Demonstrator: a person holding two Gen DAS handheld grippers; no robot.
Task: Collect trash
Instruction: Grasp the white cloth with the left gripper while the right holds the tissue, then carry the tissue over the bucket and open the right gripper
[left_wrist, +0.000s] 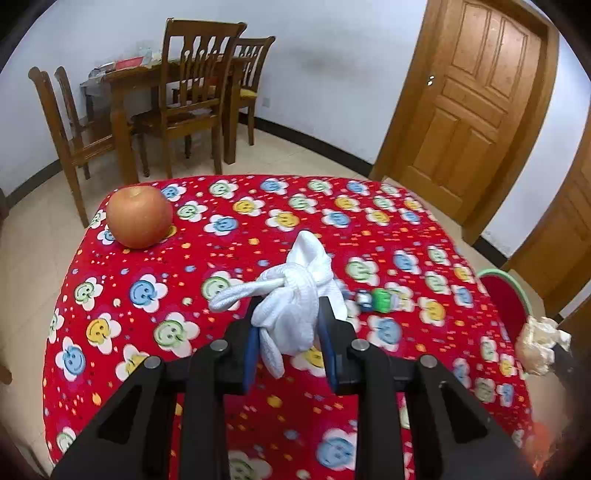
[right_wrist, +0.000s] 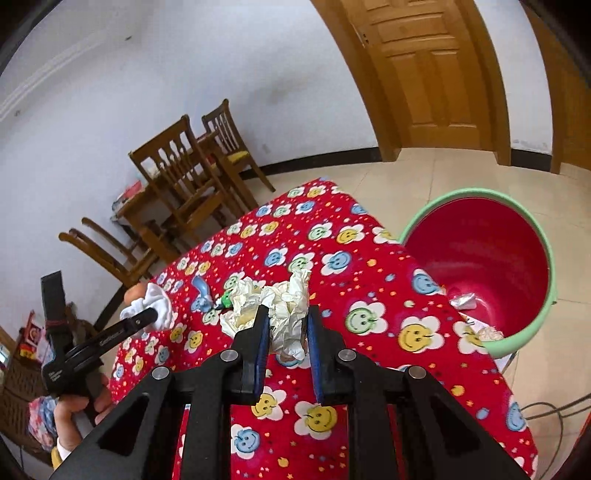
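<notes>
Left gripper (left_wrist: 290, 325) clamps a knotted white cloth (left_wrist: 295, 295) at centre frame. Right gripper (right_wrist: 286, 332) pinches crumpled paper (right_wrist: 284, 306), lifted clear of the tablecloth (right_wrist: 369, 295) for carrying to the red bin (right_wrist: 480, 258) at right.

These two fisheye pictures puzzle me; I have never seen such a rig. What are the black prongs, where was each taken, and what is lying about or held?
No robot here: a person carries a hand-held two-finger tool in each hand, each with a camera looking along its fingers. The left wrist view shows the left tool clamped on a knotted white cloth. The right wrist view shows the right tool clamped on crumpled paper. Both are over a table with a red smiley-flower cloth. On it lie an apple and a small green item. Beside it stands a red bin with some scraps inside.
</notes>
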